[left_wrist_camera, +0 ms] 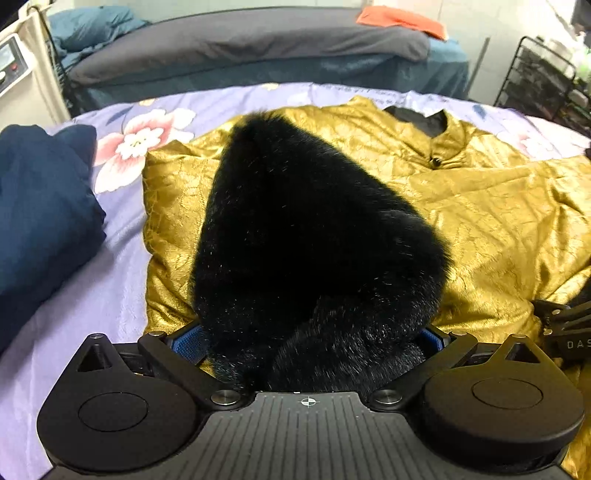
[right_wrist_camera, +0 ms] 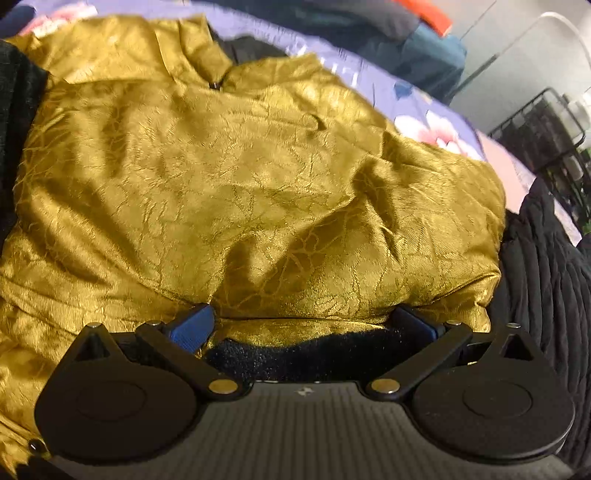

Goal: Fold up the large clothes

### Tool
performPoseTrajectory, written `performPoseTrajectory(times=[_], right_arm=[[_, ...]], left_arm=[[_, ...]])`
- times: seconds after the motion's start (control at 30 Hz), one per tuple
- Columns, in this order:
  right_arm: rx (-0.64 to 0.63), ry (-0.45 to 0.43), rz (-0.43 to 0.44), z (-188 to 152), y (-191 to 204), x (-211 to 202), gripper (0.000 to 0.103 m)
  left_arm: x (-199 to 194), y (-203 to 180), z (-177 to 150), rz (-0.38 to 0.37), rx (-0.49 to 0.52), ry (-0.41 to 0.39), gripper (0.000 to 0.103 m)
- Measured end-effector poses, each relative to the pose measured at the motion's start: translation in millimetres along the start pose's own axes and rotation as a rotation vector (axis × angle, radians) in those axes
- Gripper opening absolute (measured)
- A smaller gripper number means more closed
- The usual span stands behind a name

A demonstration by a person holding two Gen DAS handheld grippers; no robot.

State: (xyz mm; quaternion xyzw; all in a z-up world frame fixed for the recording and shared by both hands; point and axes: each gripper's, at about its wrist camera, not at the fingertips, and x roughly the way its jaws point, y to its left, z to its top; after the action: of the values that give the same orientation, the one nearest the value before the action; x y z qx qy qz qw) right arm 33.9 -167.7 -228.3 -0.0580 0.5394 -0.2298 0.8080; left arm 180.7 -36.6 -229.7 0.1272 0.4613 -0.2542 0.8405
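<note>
A bed [left_wrist_camera: 110, 295] covered with a lilac sheet printed with large flowers is seen in both views. On it a golden jacket [left_wrist_camera: 480, 221] with a crackled satin pattern is spread, its collar toward twelve o'clock and its black lining [left_wrist_camera: 417, 118] shown inside the neck. A folded navy garment [left_wrist_camera: 40, 221] lies at nine o'clock of the jacket, just beside it. A second bed [left_wrist_camera: 240, 44] with a grey blanket is seen behind, and on it an orange cloth [left_wrist_camera: 400, 20] is placed at one o'clock.

A black fur flap [left_wrist_camera: 306, 240] of the jacket is turned up over the gold cloth and lies between the blue pads [left_wrist_camera: 188, 345] of the left claw [left_wrist_camera: 310, 343]; the jaws stand wide, and whether the pads press on the fur cannot be told.

The right claw [right_wrist_camera: 306, 325] is opened wide at the jacket's near edge, and the gold hem with its dark lining lies between the jaws, not pinched.
</note>
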Motion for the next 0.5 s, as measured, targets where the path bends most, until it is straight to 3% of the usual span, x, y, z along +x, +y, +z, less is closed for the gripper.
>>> performPoseTrajectory(times=[0.07,0.17,0.3,0.5], right_arm=[[-0.007,-0.036,0.004,-8,-2,-12,0.103],[-0.013,-0.045,0.032,-12,-6,-33,0.102],[-0.044,-0.143,0.131,-23,-21,-69,0.092],[0.026,-0.213,0.246,-56,-63,-111,0.091]], left_arm=[[-11,7,-2,-0.024,-0.004,-0.021,0.103],[-34,17,-7,-0.004,0.02,-0.054,0.103],[-75,37,-27,0.034,0.048,-0.109,0.103],[-123,72,-74,0.134,0.005,-0.025,0.103]])
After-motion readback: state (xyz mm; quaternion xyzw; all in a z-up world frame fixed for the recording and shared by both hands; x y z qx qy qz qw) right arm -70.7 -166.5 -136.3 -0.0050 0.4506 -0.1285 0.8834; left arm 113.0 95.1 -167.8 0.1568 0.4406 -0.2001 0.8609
